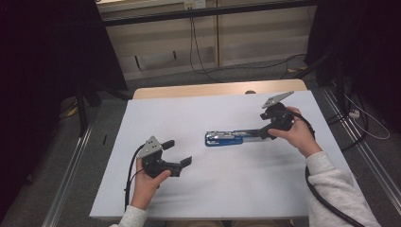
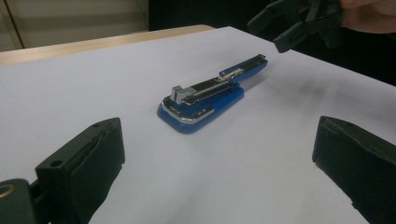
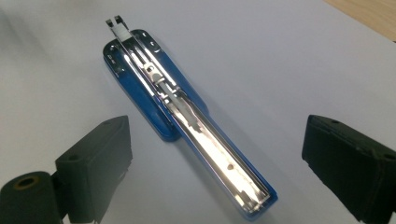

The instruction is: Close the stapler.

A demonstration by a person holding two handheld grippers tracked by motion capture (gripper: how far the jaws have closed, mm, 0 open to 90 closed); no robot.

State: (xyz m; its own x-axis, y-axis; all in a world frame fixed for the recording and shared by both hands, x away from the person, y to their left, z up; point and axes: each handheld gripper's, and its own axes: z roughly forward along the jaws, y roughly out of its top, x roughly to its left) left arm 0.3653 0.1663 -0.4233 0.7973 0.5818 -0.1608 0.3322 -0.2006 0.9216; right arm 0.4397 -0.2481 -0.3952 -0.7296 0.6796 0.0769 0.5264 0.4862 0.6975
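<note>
just beyond the gaping right gripper (image 1: 266, 126) lies the blue stapler (image 1: 226, 138), unheld.

The room is dim, with dark corners at both sides of the high view, while the white table (image 1: 222, 184) catches soft, even light from above. Shadows are faint and blurred. Glare streaks the metal rail of the blue stapler (image 3: 187, 116) in the right gripper view. In both gripper views the near black jaws are out of focus, and the pictures look slightly grainy.
</note>
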